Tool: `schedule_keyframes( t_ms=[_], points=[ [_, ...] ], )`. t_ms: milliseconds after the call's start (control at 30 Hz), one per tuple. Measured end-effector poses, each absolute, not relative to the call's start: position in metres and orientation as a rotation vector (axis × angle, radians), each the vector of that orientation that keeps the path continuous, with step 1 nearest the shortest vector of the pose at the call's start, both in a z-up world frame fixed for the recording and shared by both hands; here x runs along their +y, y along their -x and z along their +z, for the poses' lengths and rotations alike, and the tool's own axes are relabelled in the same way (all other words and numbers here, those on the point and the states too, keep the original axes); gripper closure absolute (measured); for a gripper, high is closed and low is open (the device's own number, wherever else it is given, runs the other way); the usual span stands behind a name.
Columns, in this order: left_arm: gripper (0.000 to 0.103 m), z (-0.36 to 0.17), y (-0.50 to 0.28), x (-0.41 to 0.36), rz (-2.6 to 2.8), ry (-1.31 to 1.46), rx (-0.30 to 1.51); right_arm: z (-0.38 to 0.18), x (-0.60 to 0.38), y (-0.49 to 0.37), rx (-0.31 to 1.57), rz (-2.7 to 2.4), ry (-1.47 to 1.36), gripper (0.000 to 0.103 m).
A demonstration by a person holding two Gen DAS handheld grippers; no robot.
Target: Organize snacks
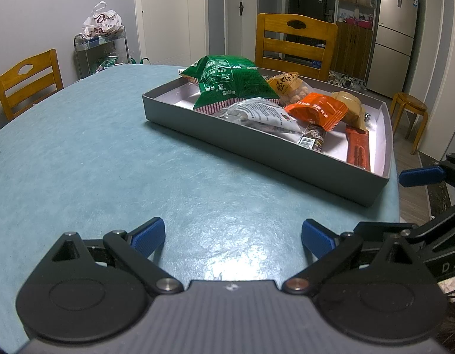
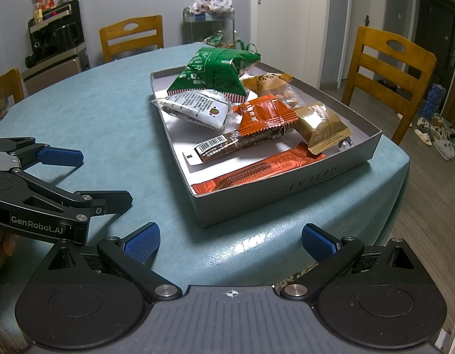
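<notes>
1. Across the blue-green table [image 2: 109,112], nothing lies loose on the cloth; every snack in view sits in the grey box [image 2: 286,188], which stands near the table's right edge and close to its near rim.
2. Toward the box's far end the green bag [image 2: 215,73], the largest packet, lies across the others, with the white nut pouch [image 2: 195,107] just beside it at the left wall.
3. Along the near wall the long red wafer bar [image 2: 256,171] lies flat, and the brown bar with the barcode [image 2: 239,143] lies slantwise just behind it.
4. At the middle are the orange packet [image 2: 265,113], the gold packet [image 2: 321,126] toward the right wall, and the yellow peanut bag [image 2: 271,85] behind them.
5. Both tools hang over the near part of the table, short of the box: the left gripper [image 1: 232,236] and the right gripper [image 2: 231,237] each have jaws spread wide and hold nothing.
6. My reading is that collecting is finished or nearly so (no packet shows outside the box), leaving only tidying of the pile.
7. Any next move would call for reaching over the near wall and pinching a thin wrapper by its crimped end, since the flat bars offer little to grip.
</notes>
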State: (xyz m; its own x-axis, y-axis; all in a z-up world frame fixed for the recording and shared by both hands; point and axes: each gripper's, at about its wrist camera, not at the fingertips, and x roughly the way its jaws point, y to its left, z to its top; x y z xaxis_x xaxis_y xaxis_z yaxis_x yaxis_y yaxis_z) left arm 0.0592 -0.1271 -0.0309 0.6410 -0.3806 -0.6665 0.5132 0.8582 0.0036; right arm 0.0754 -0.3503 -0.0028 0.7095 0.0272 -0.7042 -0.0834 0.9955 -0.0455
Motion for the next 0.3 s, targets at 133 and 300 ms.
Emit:
schedule_keyframes(
  t_ms=[133,300],
  points=[
    [0.003,-0.0318,-0.0604,-0.1261,-0.515,-0.195,0.714,-0.0028,-0.3504,-0.0754,0.781,0.061,0.075,0.000],
    [0.003,-0.0316,-0.0589,-0.1282,-0.536,-0.204,0.710,-0.0027,-0.3510,-0.0747,0.779,0.060,0.074,0.000]
  ],
)
